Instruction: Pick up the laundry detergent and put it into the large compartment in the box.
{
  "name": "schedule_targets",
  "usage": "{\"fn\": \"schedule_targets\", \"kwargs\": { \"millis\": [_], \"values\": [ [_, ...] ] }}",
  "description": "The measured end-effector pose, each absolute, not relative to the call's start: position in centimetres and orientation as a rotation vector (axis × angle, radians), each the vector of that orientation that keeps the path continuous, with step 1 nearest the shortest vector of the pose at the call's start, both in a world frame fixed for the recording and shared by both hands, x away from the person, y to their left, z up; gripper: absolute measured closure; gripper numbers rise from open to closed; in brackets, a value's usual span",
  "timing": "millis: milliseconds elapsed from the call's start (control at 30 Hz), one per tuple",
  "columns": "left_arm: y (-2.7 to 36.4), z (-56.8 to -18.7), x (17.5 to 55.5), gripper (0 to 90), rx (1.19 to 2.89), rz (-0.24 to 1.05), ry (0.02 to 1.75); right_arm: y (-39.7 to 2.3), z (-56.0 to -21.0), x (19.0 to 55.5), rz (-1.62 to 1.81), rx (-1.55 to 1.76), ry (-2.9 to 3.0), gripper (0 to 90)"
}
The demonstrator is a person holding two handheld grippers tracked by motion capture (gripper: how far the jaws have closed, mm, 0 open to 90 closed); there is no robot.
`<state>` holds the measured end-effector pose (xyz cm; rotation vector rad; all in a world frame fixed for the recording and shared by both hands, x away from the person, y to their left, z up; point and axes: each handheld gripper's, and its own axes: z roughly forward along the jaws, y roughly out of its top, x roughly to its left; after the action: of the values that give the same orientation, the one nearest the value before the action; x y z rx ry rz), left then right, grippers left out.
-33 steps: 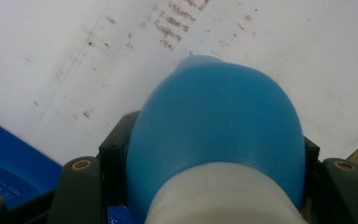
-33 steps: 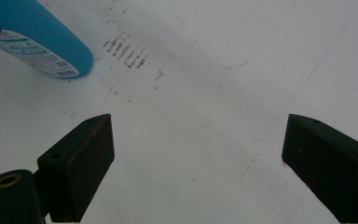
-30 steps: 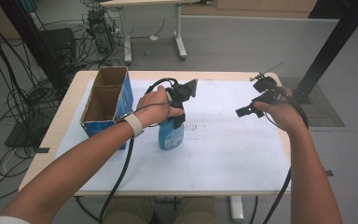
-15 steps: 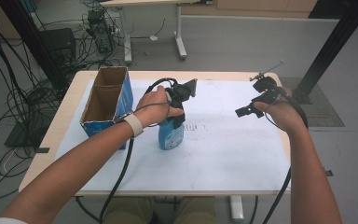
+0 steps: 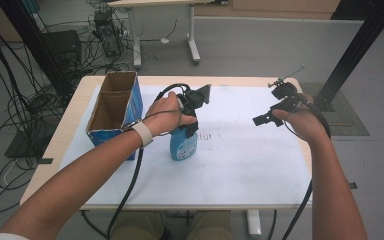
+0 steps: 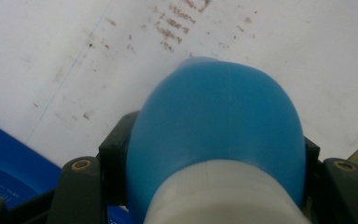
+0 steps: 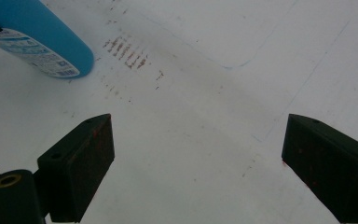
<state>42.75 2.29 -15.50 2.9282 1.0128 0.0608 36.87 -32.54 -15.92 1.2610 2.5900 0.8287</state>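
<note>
Left gripper (image 5: 189,120) clamped from above on the neck of a smooth, rounded blue plastic bottle (image 5: 182,142) with a ribbed white cap, standing upright on the matte white sheet (image 5: 240,155) just right of the open blue cardboard box (image 5: 114,107). Right gripper (image 7: 198,163) raised over the sheet's right part, well apart from the bottle, its flat black rubber pads spread wide with nothing between them
</note>
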Motion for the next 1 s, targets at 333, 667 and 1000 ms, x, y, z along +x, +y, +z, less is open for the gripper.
{"fn": "schedule_targets", "kwargs": {
  "millis": [333, 667, 1000],
  "values": [
    [2.37, -15.48, 42.81, 37.2, 2.928, 0.056, 1.006, -32.4, -15.98, 37.05, 0.827, 1.257, 2.595, 9.1],
    [2.45, -15.51, 42.93, 38.2, 2.923, 0.038, 1.015, -32.35, -16.02, 37.15, 0.828, 1.256, 2.595, 9.1],
    [2.46, -15.48, 42.94, 38.3, 2.921, 0.037, 1.019, -32.45, -16.03, 37.07, 0.83, 1.257, 2.592, 9.1]
  ]
}}
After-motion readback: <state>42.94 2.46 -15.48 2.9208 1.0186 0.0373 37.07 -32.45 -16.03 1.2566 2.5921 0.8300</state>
